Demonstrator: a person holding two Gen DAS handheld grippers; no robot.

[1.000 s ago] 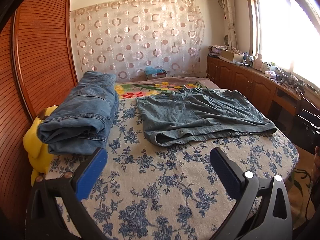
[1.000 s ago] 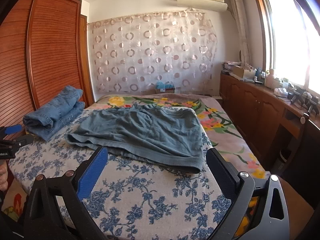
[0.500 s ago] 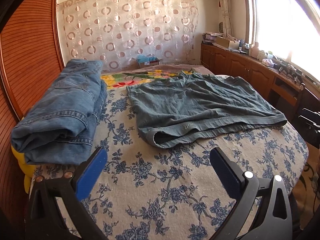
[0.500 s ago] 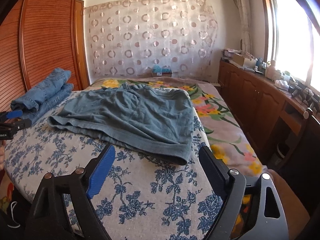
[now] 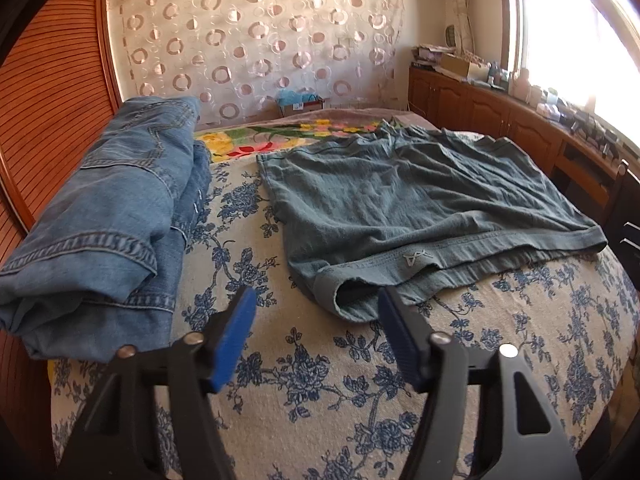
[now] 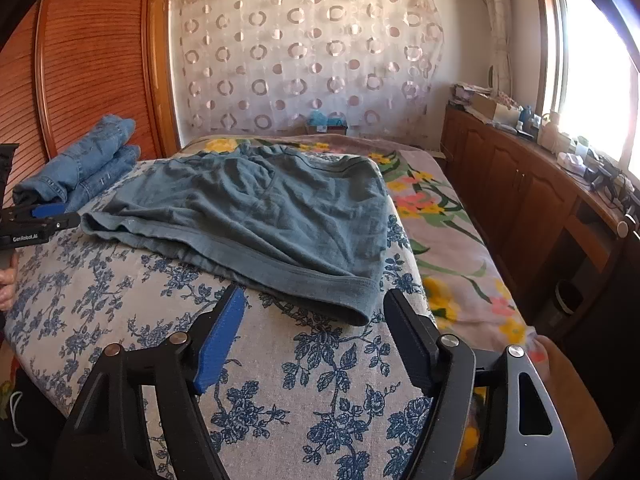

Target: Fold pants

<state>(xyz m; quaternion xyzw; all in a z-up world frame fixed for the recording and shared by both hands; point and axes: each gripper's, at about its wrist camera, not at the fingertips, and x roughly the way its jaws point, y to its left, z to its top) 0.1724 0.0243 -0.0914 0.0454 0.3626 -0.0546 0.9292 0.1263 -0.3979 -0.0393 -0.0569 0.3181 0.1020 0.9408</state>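
blue-flowered woven bedspread [image 5: 320,380] covered the bed; my teal knit pants [image 5: 420,208] lay flat on it, a stitched logo on the ribbed waistband. folded denim jeans [image 5: 104,216] sat beside them. "genrobot.ai" showed on my left gripper [image 5: 316,308]. both it and the right gripper [image 6: 312,300] had jaws apart, just closing, gripping nothing.

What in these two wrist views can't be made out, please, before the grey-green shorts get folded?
- Grey-green shorts: underside and far leg hems, hidden by their own cloth in both views.
- Folded jeans: near end cut off by the left view's edge.
- Waistband logo: too small to read.
- Left gripper: mostly cut off by the right view's edge.
- Items on the cabinet top: washed out by window glare.
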